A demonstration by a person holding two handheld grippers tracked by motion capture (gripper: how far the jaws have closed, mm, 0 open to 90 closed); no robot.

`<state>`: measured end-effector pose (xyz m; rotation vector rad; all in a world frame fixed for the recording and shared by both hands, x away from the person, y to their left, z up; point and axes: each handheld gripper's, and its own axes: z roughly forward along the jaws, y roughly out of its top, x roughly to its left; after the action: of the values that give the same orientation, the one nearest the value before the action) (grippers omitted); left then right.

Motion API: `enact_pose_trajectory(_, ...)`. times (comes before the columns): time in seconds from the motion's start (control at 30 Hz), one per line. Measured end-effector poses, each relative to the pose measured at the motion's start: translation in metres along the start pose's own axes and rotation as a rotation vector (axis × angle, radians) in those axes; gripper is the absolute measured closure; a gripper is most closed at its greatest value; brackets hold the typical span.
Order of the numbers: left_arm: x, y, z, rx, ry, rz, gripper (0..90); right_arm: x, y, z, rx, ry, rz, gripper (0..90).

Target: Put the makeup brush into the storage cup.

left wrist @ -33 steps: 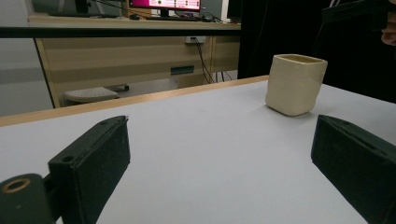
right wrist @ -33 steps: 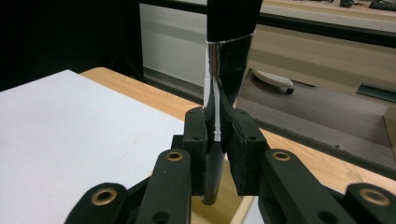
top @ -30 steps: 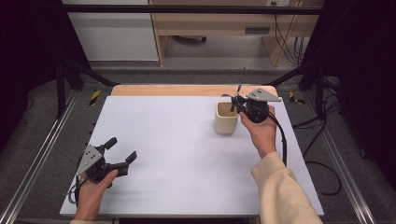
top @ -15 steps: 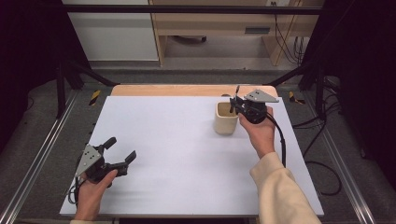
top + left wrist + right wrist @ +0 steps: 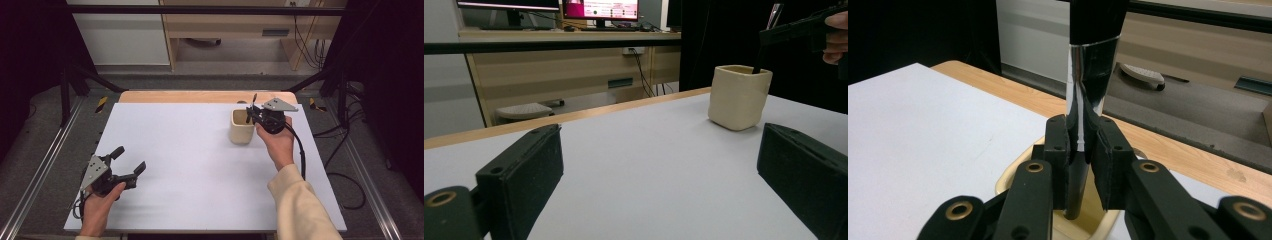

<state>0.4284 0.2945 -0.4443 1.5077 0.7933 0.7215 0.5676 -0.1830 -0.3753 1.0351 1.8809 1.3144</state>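
Observation:
A cream square cup [image 5: 241, 131] stands at the back right of the white table [image 5: 190, 165]. My right gripper [image 5: 250, 116] hovers just over its rim, shut on a slim black stick [image 5: 254, 99] with a silver band. The right gripper view has the stick [image 5: 1093, 60] upright between the closed pads [image 5: 1108, 160], its lower end down inside the cup [image 5: 1010, 184]. My left gripper [image 5: 131, 160] rests near the front left corner, open with nothing between its jaws. From the left gripper view, the cup [image 5: 739, 97] sits far ahead with the stick [image 5: 758, 64] rising from it.
A wooden strip [image 5: 200, 96] runs along the table's far edge. Metal rails [image 5: 45, 165] flank both sides. A black cable [image 5: 301, 150] trails from the right gripper beside the sleeve. Beyond the table are a desk and monitors [image 5: 599, 9].

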Motion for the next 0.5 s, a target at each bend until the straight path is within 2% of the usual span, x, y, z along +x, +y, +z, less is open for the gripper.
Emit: enact_pose_trajectory(0.5, 0.0000, -0.0001, 0.0003, 0.001, -0.003, 0.000, 4.1, 0.0011, -0.0061, 0.0037, 0.014, 0.005, -0.001, 78.1)
